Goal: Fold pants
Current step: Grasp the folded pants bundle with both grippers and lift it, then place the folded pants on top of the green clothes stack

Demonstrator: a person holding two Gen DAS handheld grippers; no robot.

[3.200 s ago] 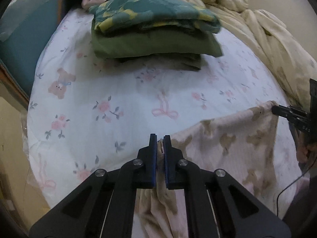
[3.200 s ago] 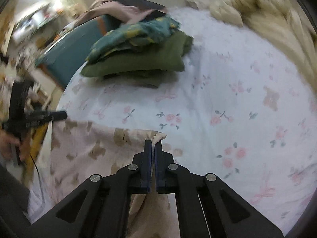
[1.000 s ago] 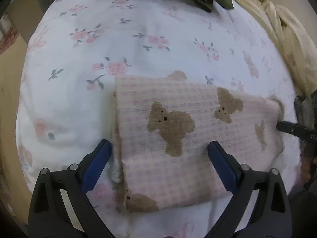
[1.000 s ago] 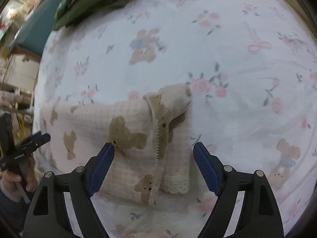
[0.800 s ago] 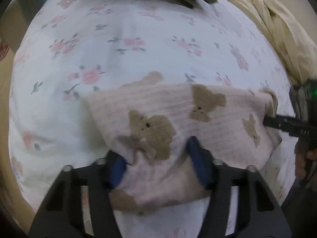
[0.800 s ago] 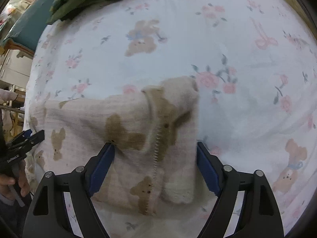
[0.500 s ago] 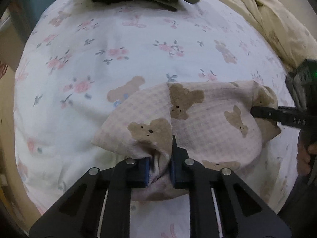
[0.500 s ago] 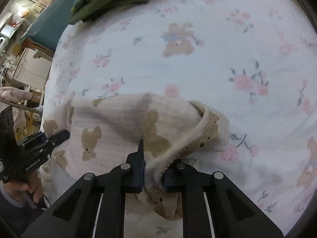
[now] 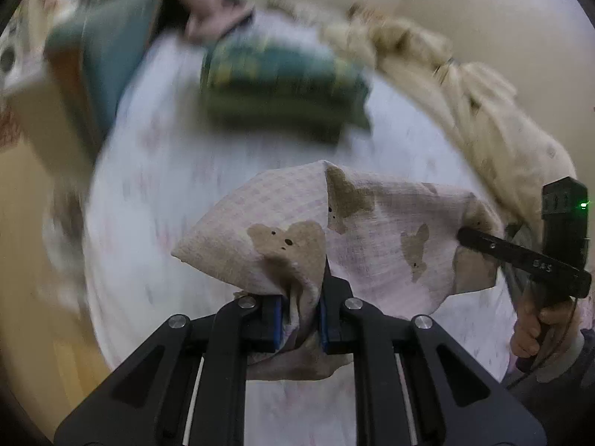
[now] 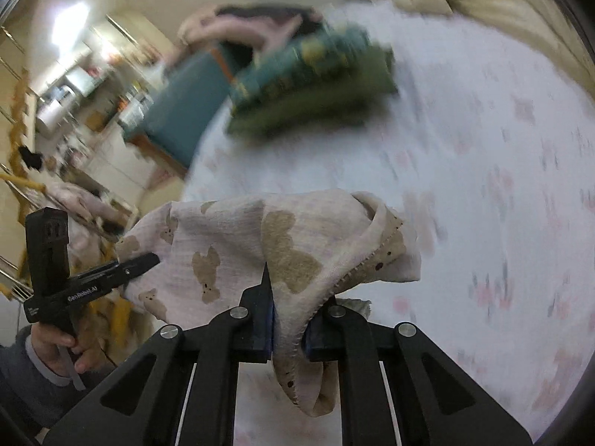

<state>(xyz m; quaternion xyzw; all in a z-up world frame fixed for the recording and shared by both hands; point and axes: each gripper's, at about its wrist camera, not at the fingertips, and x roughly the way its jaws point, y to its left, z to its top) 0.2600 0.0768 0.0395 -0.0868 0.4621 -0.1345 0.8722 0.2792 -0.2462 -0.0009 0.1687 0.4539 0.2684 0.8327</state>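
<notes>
The pants (image 9: 375, 230), a pink checked pair printed with brown bears, hung bunched above the bed (image 9: 156, 193), stretched between the two grippers. The left gripper (image 9: 300, 316) had its blue-padded fingers (image 9: 277, 317) clamped on a gathered fold at one end of the pants, the cloth squeezed between them and sagging below. The right gripper (image 10: 288, 329) was likewise closed tight on the other end of the pants (image 10: 230, 238), where a stitched hem curled out beside its fingers (image 10: 266, 319) and a loose tail drooped under them.

In the left wrist view the right gripper (image 9: 465, 236) showed at the far edge of the pants, its black tip biting the cloth, with the right hand (image 9: 535, 323) wrapped around the handle. In the right wrist view the left gripper (image 10: 154, 260) reached into the opposite edge of the pants, gripped by the left hand (image 10: 61, 349).

Beyond the pants, on the bed's floral sheet, sat a stack of folded clothes (image 9: 282, 85) in green and teal, blurred by motion. A cream quilt (image 9: 502, 119) lay heaped along the bed's edge, to the side of the pants nearest the right gripper.
</notes>
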